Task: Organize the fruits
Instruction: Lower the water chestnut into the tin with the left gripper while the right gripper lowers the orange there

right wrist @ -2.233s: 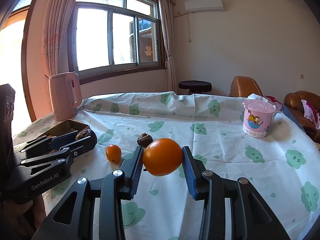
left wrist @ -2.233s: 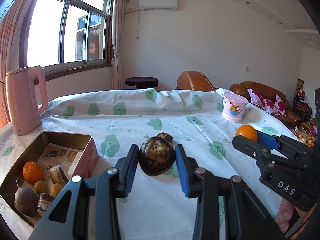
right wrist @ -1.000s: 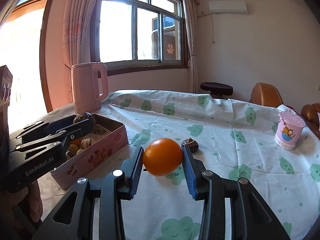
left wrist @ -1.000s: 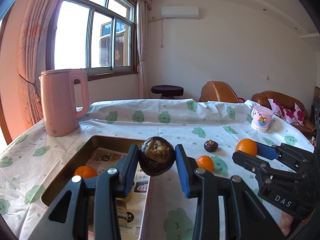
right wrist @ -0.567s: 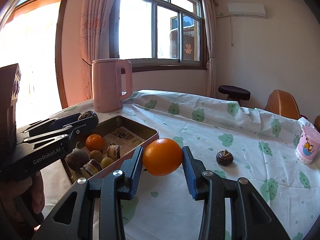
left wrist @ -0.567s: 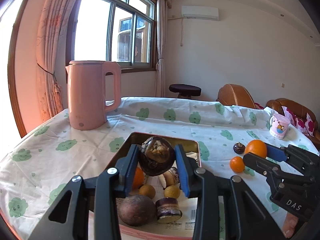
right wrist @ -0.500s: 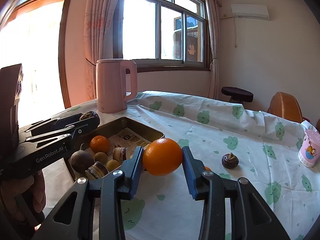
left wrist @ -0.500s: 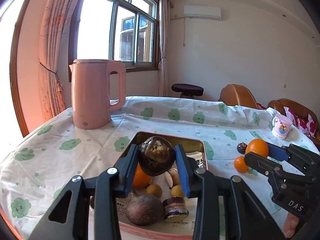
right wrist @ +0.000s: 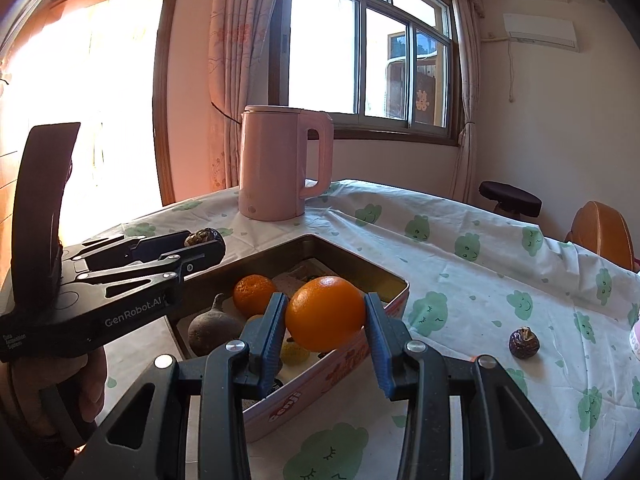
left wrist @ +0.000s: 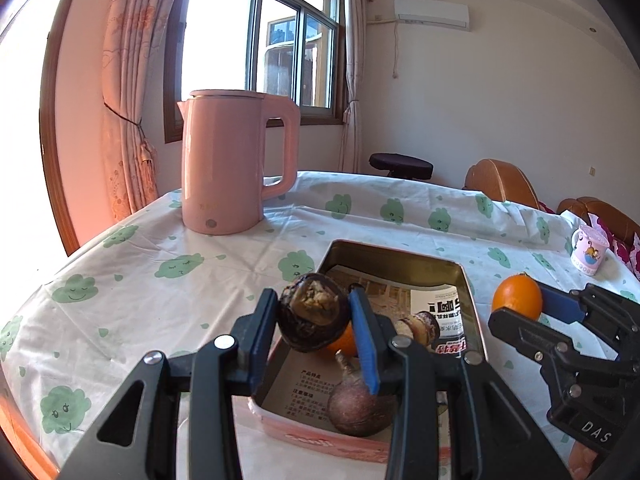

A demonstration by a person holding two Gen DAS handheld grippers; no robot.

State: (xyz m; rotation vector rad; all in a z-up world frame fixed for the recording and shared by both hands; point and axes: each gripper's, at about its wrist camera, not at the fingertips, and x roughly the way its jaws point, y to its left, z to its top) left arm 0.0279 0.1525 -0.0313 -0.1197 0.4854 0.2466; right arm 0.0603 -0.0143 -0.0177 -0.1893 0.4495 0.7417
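A: Your left claw is clamped on the dark brown fruit, both blue pads pressed to its sides, and it hangs over the near left rim of the tin. Your right claw grips the orange the same way, above the tin's long side wall.

B: How much room is there inside the tin?

A: The near end is crowded: a round purple-brown fruit with a stem, a mandarin, a small yellow fruit and a banded brown piece lie there. The far end shows only the printed paper lining on the bottom.

B: What's around the tin?

A: The pink kettle stands beyond it toward the desk's far left corner, well apart from the rim. Between kettle and tin the cloth is bare. The desk's left edge curves round close to your left claw. Off to the right, one more dark fruit sits alone on the cloth, and a pink cup stands near the far right edge.

B: Are the claws in each other's way?

A: They point at the tin from two sides, near each other but apart.
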